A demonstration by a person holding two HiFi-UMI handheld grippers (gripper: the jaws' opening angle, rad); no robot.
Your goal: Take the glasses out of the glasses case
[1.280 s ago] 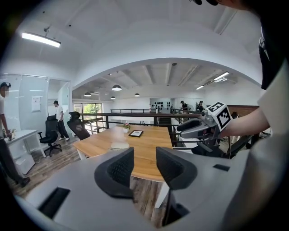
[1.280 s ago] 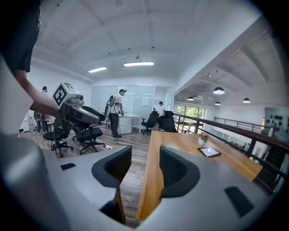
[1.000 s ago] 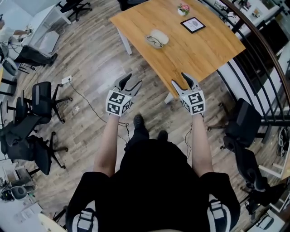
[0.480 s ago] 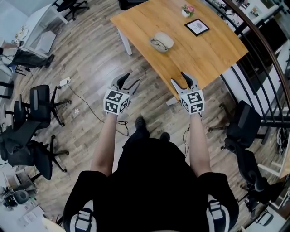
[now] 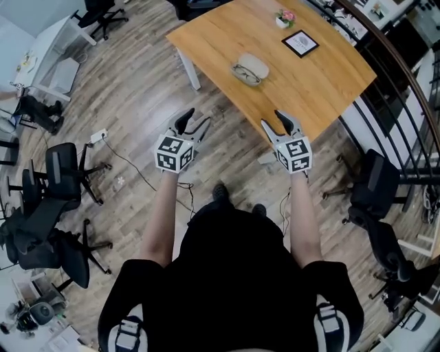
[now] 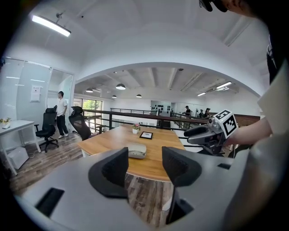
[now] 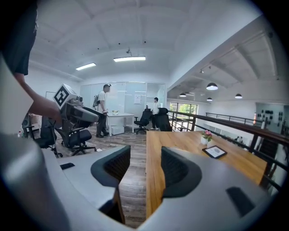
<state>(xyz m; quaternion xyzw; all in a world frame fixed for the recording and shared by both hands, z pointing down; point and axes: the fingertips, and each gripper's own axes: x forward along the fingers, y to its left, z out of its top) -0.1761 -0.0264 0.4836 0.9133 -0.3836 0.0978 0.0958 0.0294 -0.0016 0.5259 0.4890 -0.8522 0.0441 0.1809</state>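
Glasses case [image 5: 254,65], pale and rounded, on wooden table [image 5: 323,75], toward the middle of the top and well apart from both grippers. Glasses [image 5: 243,73], dark-rimmed, at the near edge of the case and touching it; lying in an open half or against a shut lid, not resolvable at this range. Small picture frame [image 5: 300,43] and flower pot [image 5: 283,18] farther back on the same top.

Left gripper [image 6: 144,159]: jaws apart, nothing between them, held over floor [image 5: 130,103] short of the table, aimed toward the case. Right gripper [image 7: 145,158]: jaws apart though just drawn in a little, nothing between them, near the closest corner of the table.

Stage, by judgement: approach, nothing yet touched.

Handling, by judgement:
- **Case:** light, hard-shelled and smooth, likely to slide on the wood unless pinned at one end or across its short width.
- **Glasses:** light and fragile, lenses prone to scratching, arms prone to bending. Best taken at the bridge or along the top of the front rim, never on a lens, with a gentle close and a straight lift clear of the case.
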